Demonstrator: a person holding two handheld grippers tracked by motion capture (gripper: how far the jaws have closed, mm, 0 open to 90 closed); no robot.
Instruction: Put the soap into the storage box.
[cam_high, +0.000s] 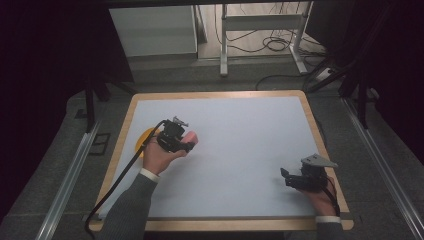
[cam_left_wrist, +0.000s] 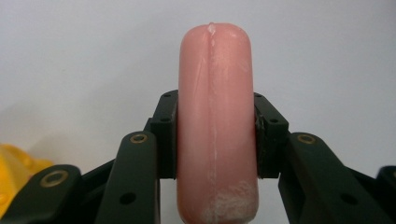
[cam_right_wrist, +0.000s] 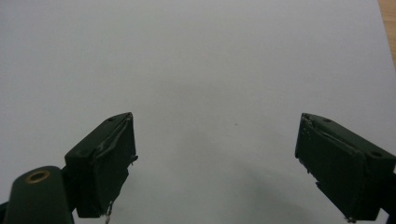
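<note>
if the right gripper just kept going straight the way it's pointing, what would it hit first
Probably nothing but the bare white table mat: the right gripper has open, empty jaws and points across it, though depth is hard to judge.

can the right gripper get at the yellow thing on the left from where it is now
Probably not directly: the yellow thing lies across the table, partly hidden behind the left hand, while the right gripper sits near the right edge.

table (cam_high: 125, 135): light wood rim, pale grey-white mat (cam_high: 240, 150) covering nearly the whole top, wood showing as a thin border on all sides. yellow thing (cam_high: 142, 140) lies on the mat near the left edge, partly hidden, can't tell what it is. in the left gripper view the same yellow thing (cam_left_wrist: 11, 172) sits at bottom left. rest of the mat is plain, unmarked surface
</note>
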